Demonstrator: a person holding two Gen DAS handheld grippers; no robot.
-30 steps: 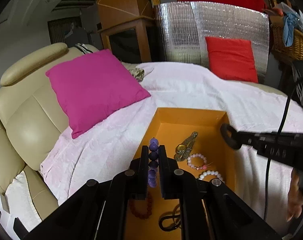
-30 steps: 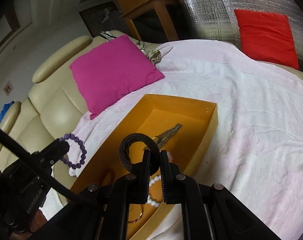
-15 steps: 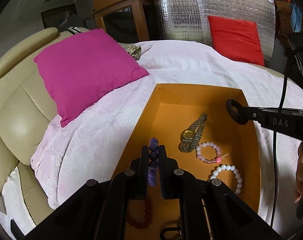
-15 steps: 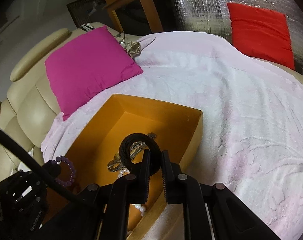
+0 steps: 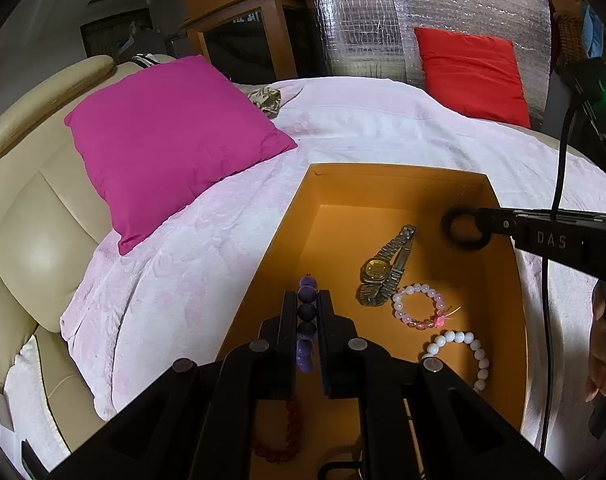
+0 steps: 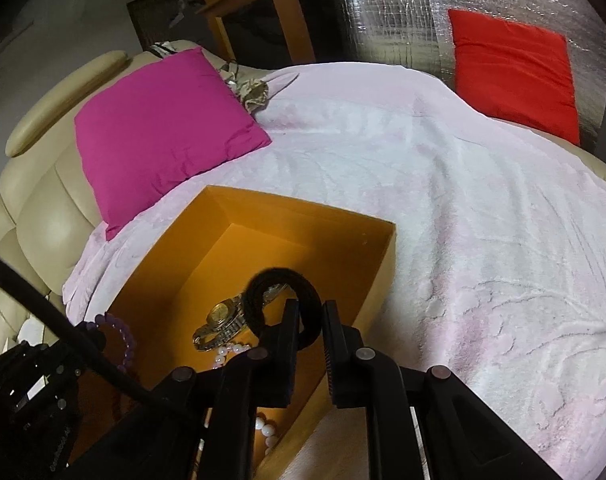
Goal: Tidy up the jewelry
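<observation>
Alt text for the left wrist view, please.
The left gripper, shut on a purple bead bracelet, hangs over an open orange box holding a gold watch and two pale bead bracelets. The right gripper holds a black ring over the box.

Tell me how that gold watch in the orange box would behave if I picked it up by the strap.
The gold watch has a linked metal band lying bent, so it would probably drape and swing. It is likely heavy for its size and slippery. Lying flat in the orange box, it shouldn't roll.

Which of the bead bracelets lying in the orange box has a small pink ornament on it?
The pale pink bead bracelet beside the gold watch. The white bead bracelet nearer the camera is plain.
</observation>
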